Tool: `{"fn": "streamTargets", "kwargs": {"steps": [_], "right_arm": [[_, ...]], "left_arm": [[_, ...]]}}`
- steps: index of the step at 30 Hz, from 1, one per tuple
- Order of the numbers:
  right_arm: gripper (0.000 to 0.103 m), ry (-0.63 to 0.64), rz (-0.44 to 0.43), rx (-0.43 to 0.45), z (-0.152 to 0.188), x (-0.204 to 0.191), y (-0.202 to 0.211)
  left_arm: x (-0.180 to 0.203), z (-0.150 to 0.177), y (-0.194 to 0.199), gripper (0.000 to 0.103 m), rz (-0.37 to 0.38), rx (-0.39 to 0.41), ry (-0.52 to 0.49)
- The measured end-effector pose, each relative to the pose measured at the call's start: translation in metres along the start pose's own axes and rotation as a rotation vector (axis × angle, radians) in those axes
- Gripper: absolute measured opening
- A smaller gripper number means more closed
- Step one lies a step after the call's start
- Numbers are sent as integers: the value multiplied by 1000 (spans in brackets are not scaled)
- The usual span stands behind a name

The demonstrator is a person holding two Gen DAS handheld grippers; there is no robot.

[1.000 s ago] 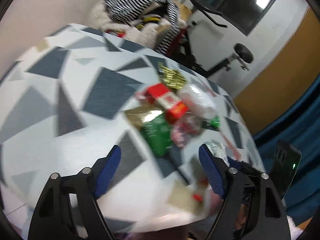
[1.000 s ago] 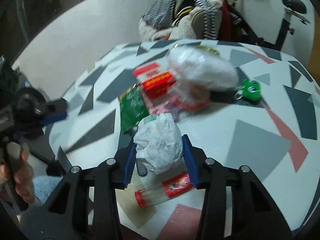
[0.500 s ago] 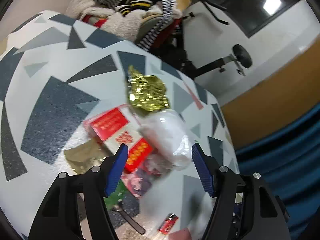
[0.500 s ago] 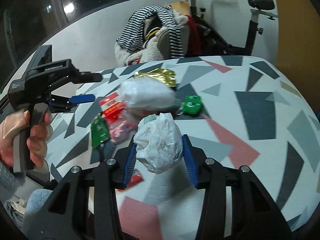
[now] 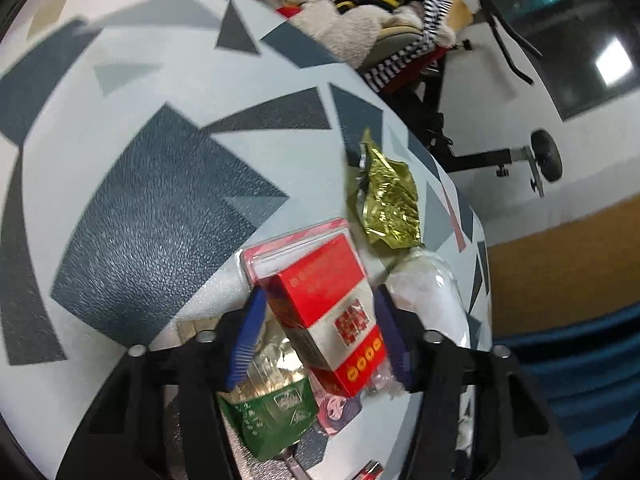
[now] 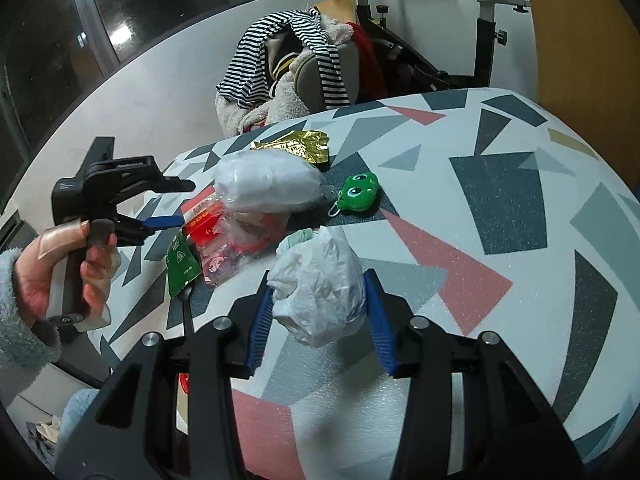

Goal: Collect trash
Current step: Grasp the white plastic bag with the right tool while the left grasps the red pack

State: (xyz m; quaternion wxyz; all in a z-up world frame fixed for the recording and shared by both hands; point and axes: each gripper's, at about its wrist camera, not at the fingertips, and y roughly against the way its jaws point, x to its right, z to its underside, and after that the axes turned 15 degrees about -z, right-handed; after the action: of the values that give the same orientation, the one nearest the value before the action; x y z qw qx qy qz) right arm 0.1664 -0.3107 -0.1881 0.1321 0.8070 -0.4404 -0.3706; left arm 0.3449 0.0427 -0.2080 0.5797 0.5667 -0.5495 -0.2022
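**One bag in hand, the pile still on the desk**

Nearest in the right wrist view, a crumpled white plastic bag (image 6: 320,288) is held between the narrowed fingers of the right gripper (image 6: 318,292), lifted clear above the patterned desk (image 6: 500,200). This is judged the only piece collected so far; no bin is seen in either view.

In the left wrist view, the left gripper (image 5: 318,328) is set over the trash pile, and its fingers have just been closing. The red and white box (image 5: 332,308) lies between them, slanted, its near end deep in the gap and its far end past the fingertips. Whether the pads already press on it cannot be told; a slim gap seems left on the right side.

Just nearer than the box, a green packet (image 5: 276,412) and a pink wrapper (image 5: 340,408) are seen. To the right a clear bag of white stuffing (image 5: 428,300) touches the box. Farther off a gold foil wrapper (image 5: 390,200) remains, and a green frog toy (image 6: 357,192) is seen beside the pile. Most of the pile is judged still uncollected.
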Motion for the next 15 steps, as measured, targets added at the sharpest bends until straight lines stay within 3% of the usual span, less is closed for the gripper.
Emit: {"fn": "streamTargets", "kwargs": {"steps": [8, 10, 15], "right_arm": [[46, 6, 3, -9, 1, 2, -3], [46, 3, 3, -13, 2, 2, -3], [46, 2, 1, -10, 2, 1, -1]], "left_arm": [[-12, -4, -15, 48, 24, 8, 71], [-11, -5, -13, 38, 31, 37, 59], [5, -7, 12, 30, 14, 116, -32]]}}
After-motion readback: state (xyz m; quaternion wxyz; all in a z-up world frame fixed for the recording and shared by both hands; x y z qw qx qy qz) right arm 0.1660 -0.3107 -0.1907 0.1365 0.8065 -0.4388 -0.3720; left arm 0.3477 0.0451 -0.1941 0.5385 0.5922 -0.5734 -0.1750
